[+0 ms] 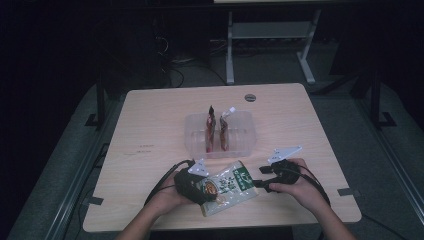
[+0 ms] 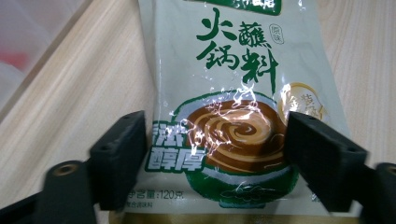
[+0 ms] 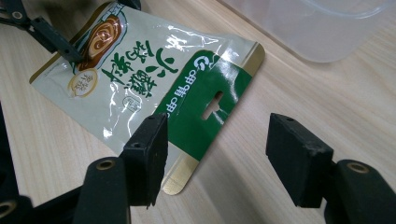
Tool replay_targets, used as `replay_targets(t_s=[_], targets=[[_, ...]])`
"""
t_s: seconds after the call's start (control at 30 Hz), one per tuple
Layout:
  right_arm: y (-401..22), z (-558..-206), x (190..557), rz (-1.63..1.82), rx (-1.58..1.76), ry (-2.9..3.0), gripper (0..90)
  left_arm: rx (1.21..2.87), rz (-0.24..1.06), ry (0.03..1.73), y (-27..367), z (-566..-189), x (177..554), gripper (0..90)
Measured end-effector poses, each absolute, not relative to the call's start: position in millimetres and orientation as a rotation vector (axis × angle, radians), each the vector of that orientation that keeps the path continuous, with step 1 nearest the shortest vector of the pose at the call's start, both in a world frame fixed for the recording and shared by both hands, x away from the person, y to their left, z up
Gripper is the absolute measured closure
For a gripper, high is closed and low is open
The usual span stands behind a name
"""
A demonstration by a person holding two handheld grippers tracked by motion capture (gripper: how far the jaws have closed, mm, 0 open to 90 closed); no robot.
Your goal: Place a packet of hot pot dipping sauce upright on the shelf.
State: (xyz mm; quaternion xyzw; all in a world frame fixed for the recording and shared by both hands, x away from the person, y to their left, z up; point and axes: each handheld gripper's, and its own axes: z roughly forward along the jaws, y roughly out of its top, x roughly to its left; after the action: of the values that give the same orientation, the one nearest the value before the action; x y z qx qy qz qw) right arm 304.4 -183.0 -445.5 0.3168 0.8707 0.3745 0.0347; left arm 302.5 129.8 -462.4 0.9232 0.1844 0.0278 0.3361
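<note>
A pale sauce packet [image 1: 230, 187] with a green header and a brown swirl picture lies flat on the wooden table near its front edge. My left gripper [image 1: 202, 186] stands open at the packet's picture end. In the left gripper view the packet [image 2: 233, 70] lies between the wide-apart jaws of the left gripper [image 2: 219, 154], with no pad pressing on it. My right gripper [image 1: 260, 183] is open at the green header end. In the right gripper view its left jaw hangs over a corner of the packet [image 3: 140, 70], and bare table lies between the jaws of the right gripper [image 3: 224, 154].
A clear plastic container [image 1: 192, 135] stands just behind the packet, with two red sachets [image 1: 210, 127] upright inside. A round grommet [image 1: 250, 97] sits near the table's far edge. White desk legs [image 1: 230, 45] stand on the floor beyond.
</note>
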Motion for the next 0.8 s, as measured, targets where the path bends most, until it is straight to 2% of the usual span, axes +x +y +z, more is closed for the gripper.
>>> replay_targets(t_s=[0.17, 0.2, 0.23, 0.27, 0.43, 0.5, 0.53, 0.67, 0.8], targets=[[-184.9, -444.9, 305.4, 1.163, 0.977, 2.67, 39.0, 2.423, 0.127, 0.444, 129.4, -461.3, 301.9, 40.2], [-186.2, -444.5, 306.3, 1.167, 0.978, 2.665, 39.1, 2.418, 0.135, 0.445, 128.6, -461.5, 301.2, 45.7], [-186.2, -444.5, 306.3, 1.167, 0.978, 2.665, 39.1, 2.407, 0.141, 0.452, 127.8, -461.9, 300.8, 45.7], [-186.5, -444.2, 306.4, 1.166, 0.991, 2.665, 40.4, 2.395, 0.152, 0.46, 128.3, -462.0, 301.7, 53.3], [-186.2, -444.3, 306.9, 1.168, 0.986, 2.665, 41.3, 2.381, 0.148, 0.461, 130.6, -462.4, 304.6, 67.0], [-186.0, -444.5, 306.8, 1.168, 0.976, 2.672, 42.0, 2.363, 0.124, 0.484, 131.4, -462.9, 306.1, 74.3], [-185.8, -444.6, 306.7, 1.168, 0.97, 2.674, 42.3, 2.362, 0.108, 0.49, 132.1, -462.9, 307.3, 80.9], [-185.3, -444.2, 307.0, 1.177, 0.965, 2.676, 42.7, 2.338, 0.069, 0.52, 132.6, -463.2, 309.8, 85.4], [-185.6, -444.1, 308.6, 1.194, 0.954, 2.68, 39.5, 2.319, 0.053, 0.523, 134.4, -461.5, 310.1, 89.2]])
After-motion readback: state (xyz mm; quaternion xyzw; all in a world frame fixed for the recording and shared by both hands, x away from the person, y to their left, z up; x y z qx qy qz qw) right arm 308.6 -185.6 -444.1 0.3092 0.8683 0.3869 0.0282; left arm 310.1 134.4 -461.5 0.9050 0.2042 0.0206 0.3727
